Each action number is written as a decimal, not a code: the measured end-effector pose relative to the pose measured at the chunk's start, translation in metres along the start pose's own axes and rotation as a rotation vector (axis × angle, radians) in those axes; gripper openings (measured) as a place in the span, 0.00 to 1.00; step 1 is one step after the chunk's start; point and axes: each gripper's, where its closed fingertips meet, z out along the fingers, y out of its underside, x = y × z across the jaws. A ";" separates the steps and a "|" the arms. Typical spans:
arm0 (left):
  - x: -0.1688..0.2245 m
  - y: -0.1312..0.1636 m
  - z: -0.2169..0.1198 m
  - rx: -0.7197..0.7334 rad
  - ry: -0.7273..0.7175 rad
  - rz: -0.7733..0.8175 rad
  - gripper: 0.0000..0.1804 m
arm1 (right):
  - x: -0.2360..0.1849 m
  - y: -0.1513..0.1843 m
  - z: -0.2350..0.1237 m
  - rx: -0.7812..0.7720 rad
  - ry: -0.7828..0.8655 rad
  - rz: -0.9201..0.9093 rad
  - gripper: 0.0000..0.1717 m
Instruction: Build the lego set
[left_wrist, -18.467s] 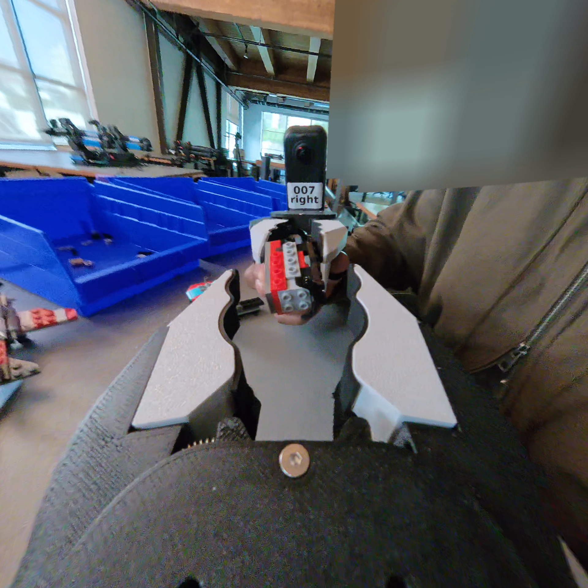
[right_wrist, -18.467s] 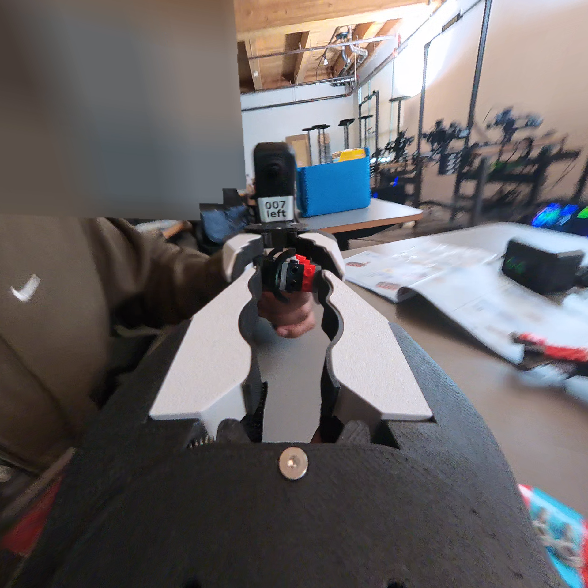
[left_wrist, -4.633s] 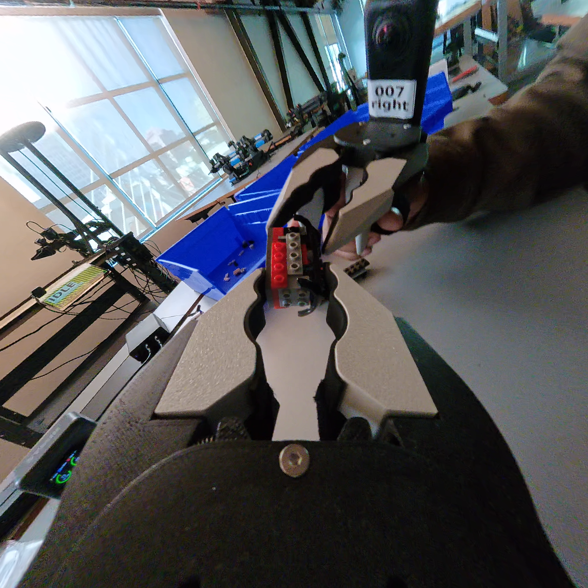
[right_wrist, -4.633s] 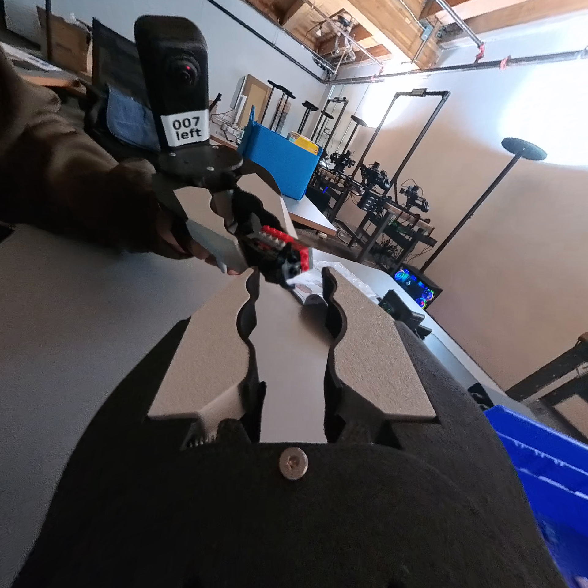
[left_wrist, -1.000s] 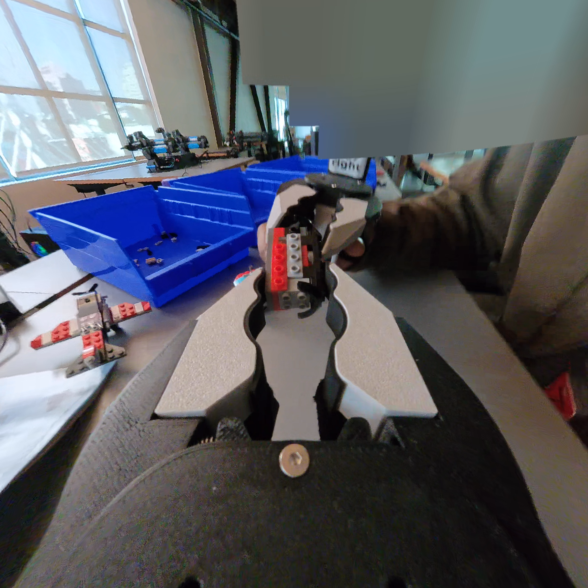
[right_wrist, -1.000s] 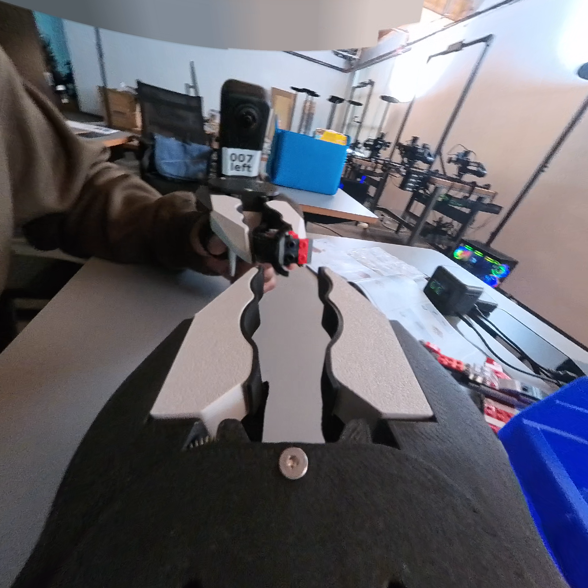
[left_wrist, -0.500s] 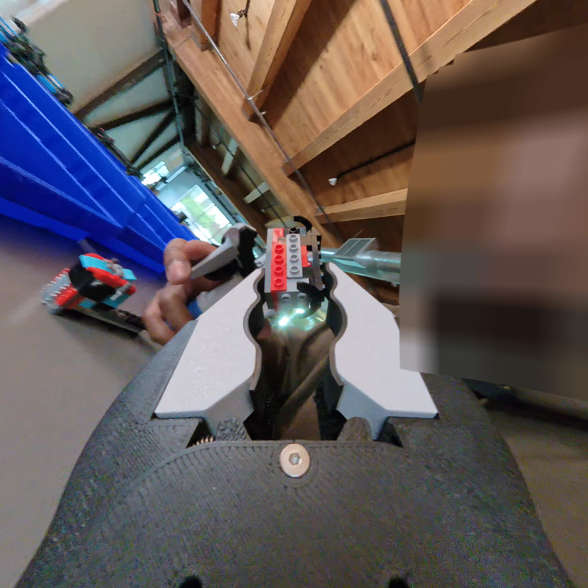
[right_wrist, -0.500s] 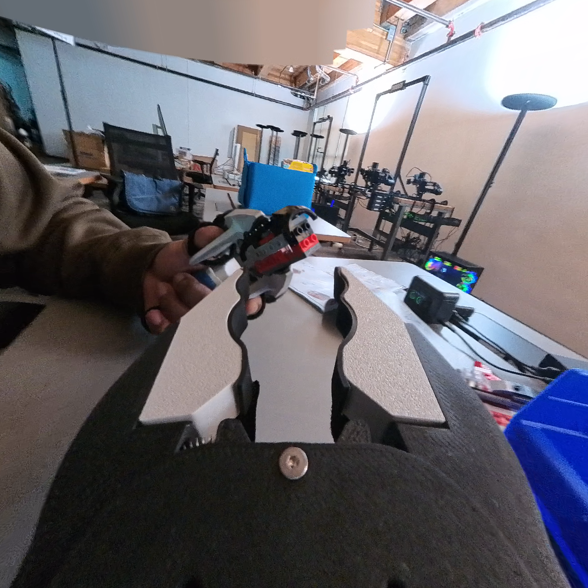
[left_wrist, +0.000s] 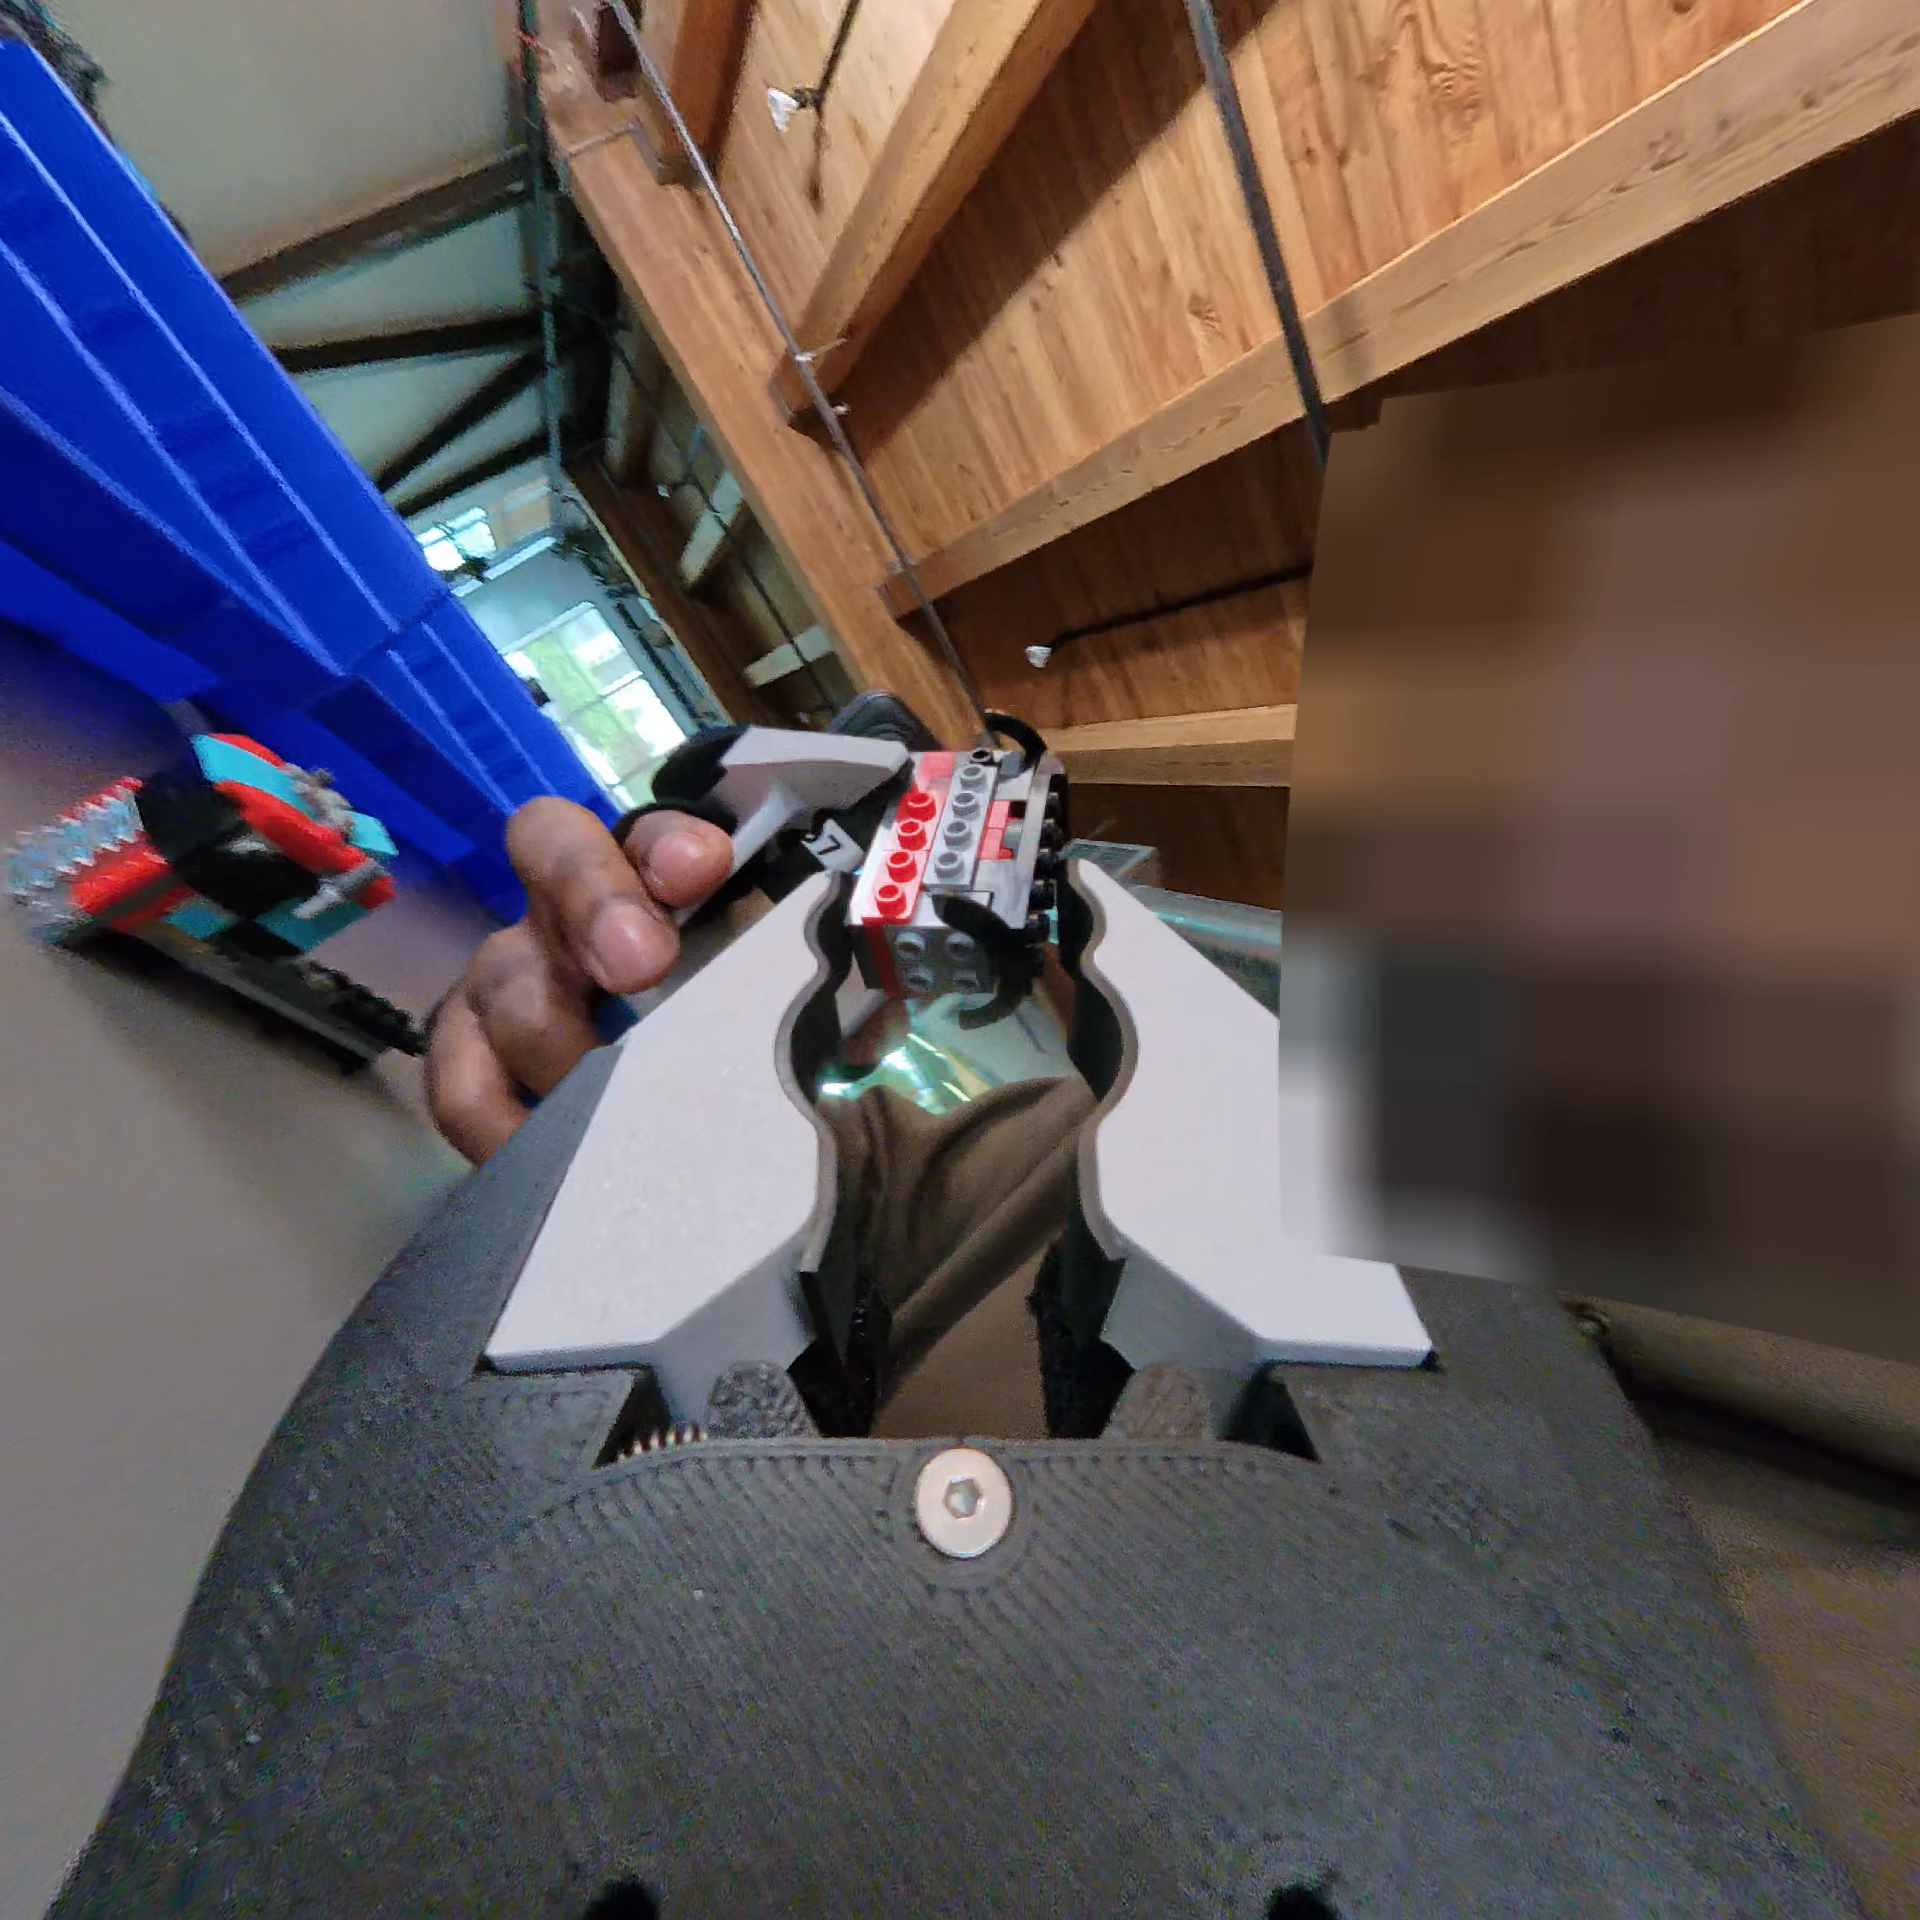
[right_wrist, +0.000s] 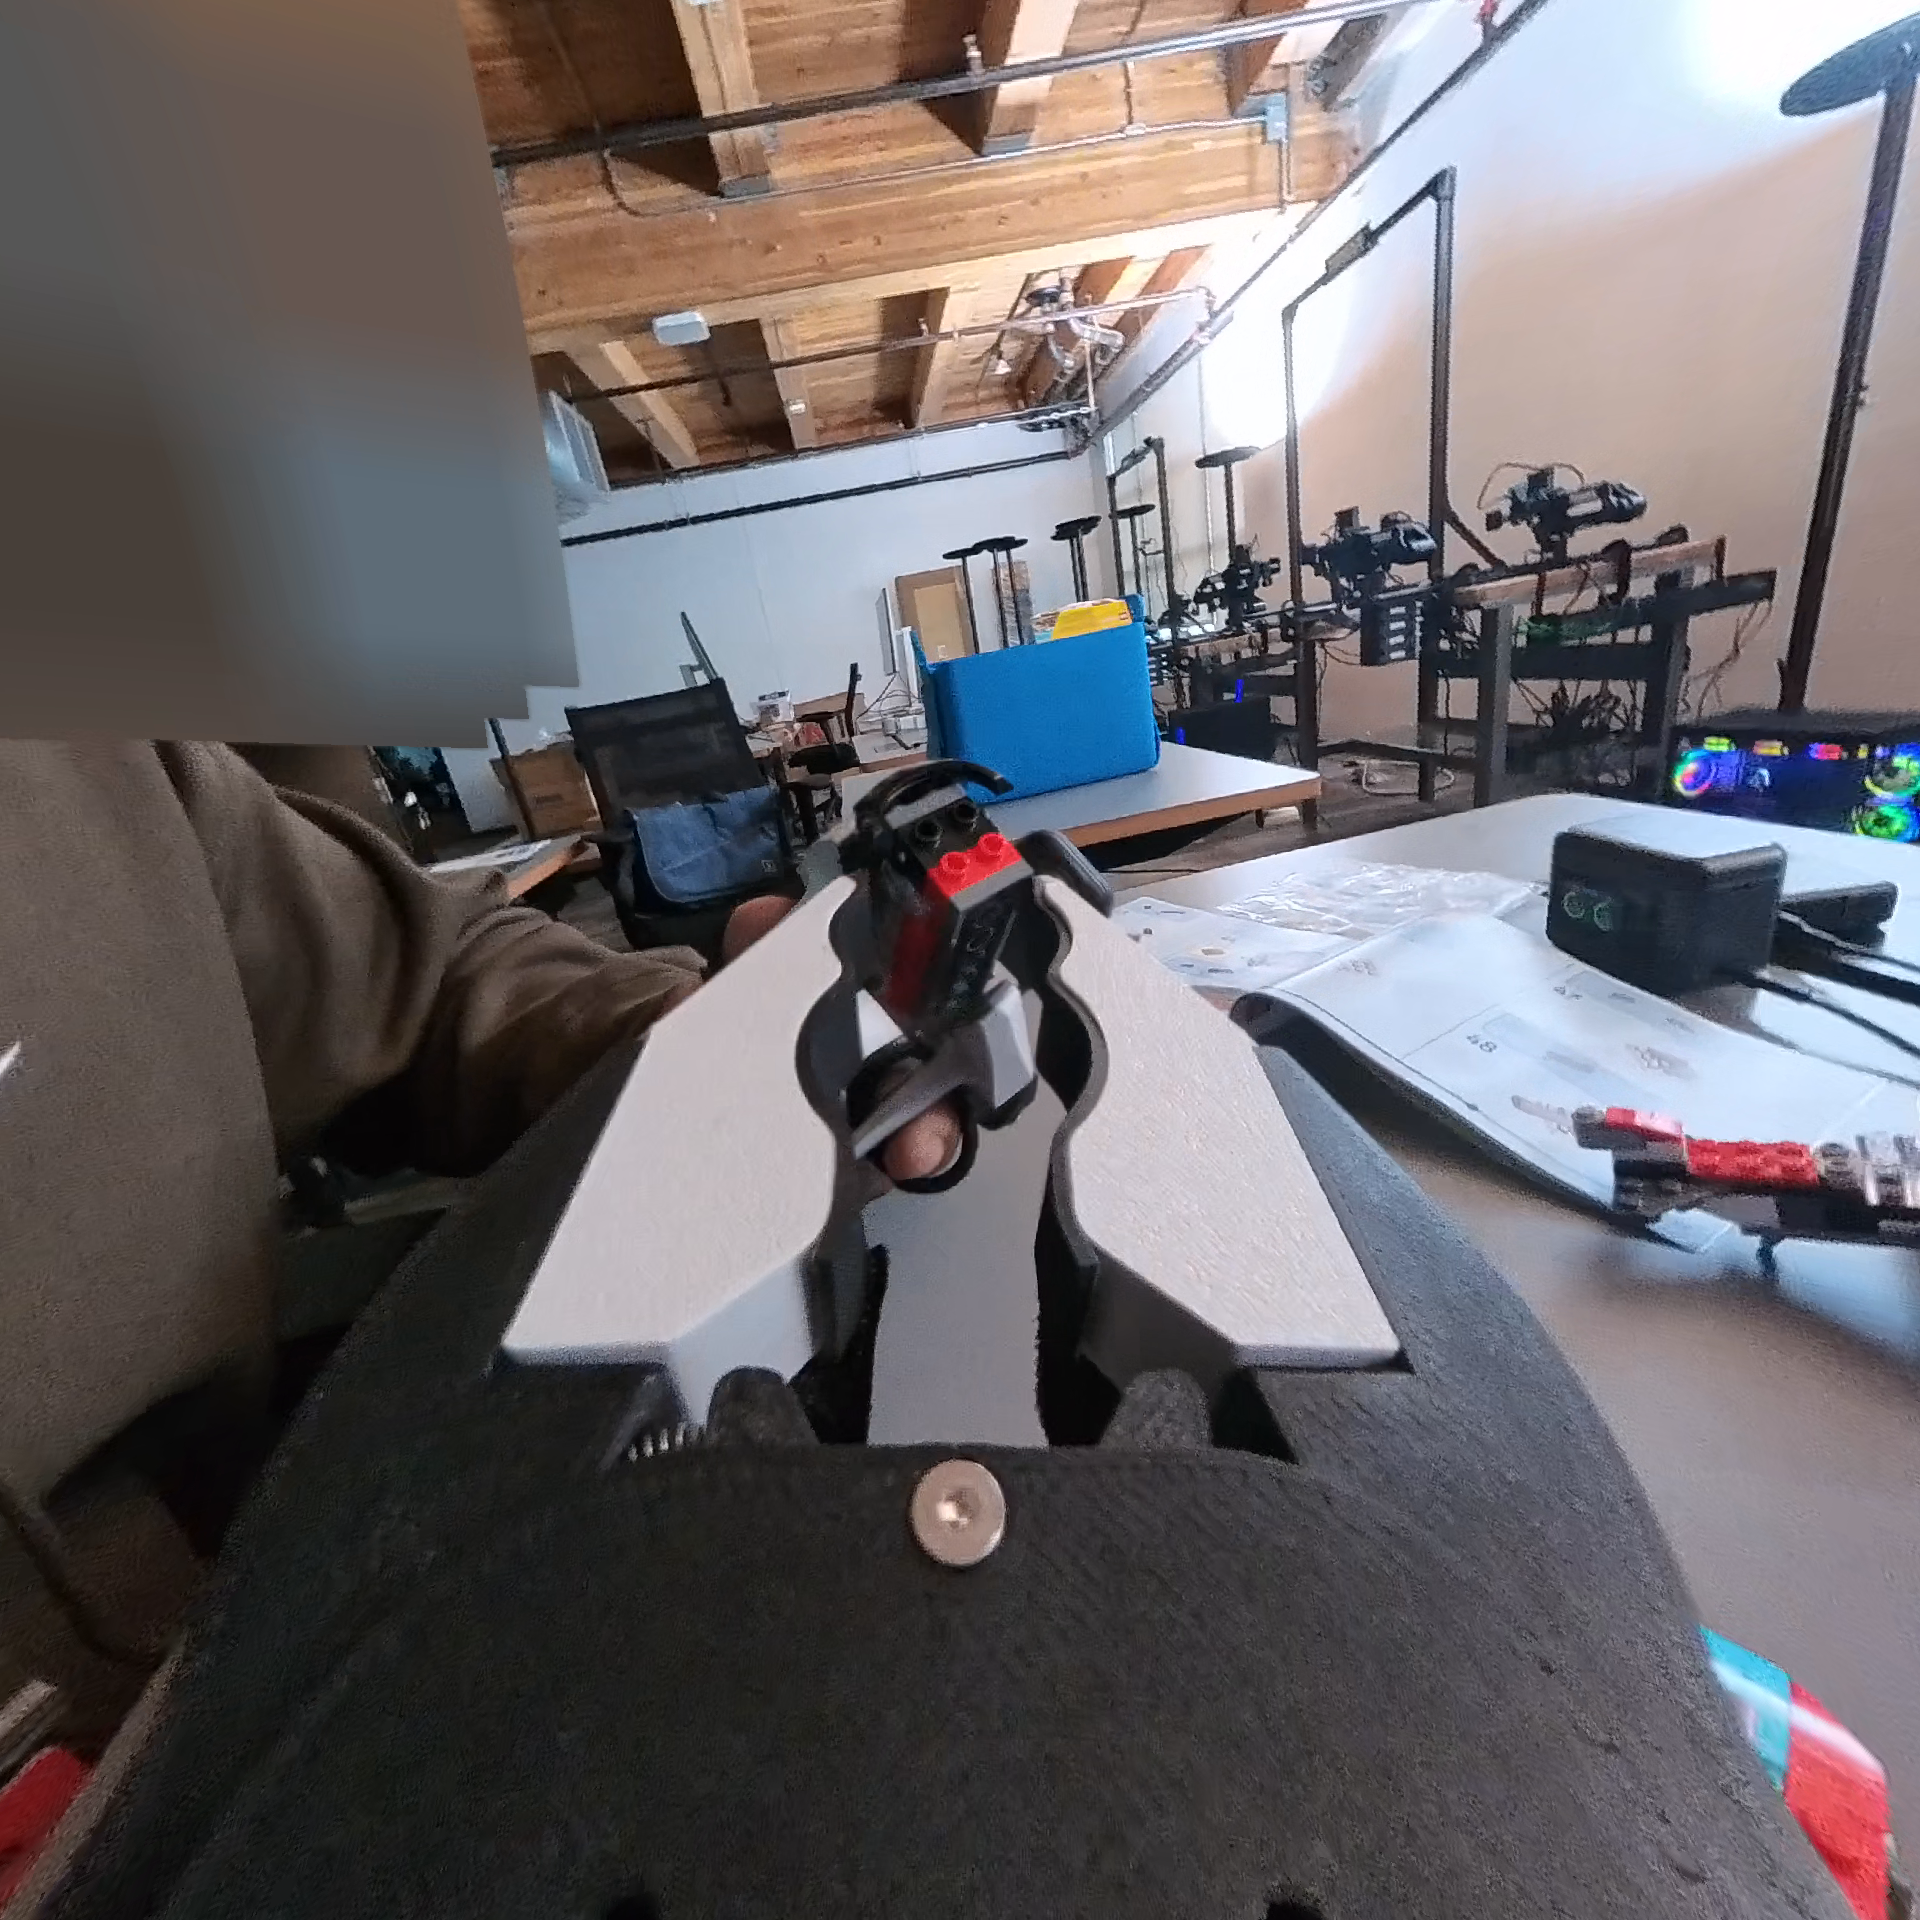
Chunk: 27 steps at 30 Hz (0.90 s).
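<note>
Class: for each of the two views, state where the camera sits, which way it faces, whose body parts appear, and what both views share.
Left wrist view: on the left claw, tilted up at wooden ceiling beams; a hand shows.
Right wrist view: on the right claw, facing level across the room; a brown sleeve shows.
Shared: the red, grey and black brick assembly between both claws.

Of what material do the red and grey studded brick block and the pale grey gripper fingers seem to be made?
The red and grey studded brick block is likely hard moulded plastic: smooth, slightly glossy, with crisp round studs. The pale grey gripper fingers are probably printed plastic: matt and finely grainy, though this is uncertain.
</note>
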 end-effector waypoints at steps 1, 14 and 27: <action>-0.002 -0.002 -0.001 0.001 -0.022 0.026 0.23 | 0.002 0.000 0.000 0.002 0.008 0.022 0.17; -0.028 -0.027 -0.022 -0.095 -0.494 0.685 0.26 | 0.033 0.013 -0.001 -0.014 0.188 0.386 0.16; -0.046 -0.008 -0.021 -0.179 -0.532 0.595 0.18 | 0.042 0.035 -0.003 0.068 0.264 0.718 0.16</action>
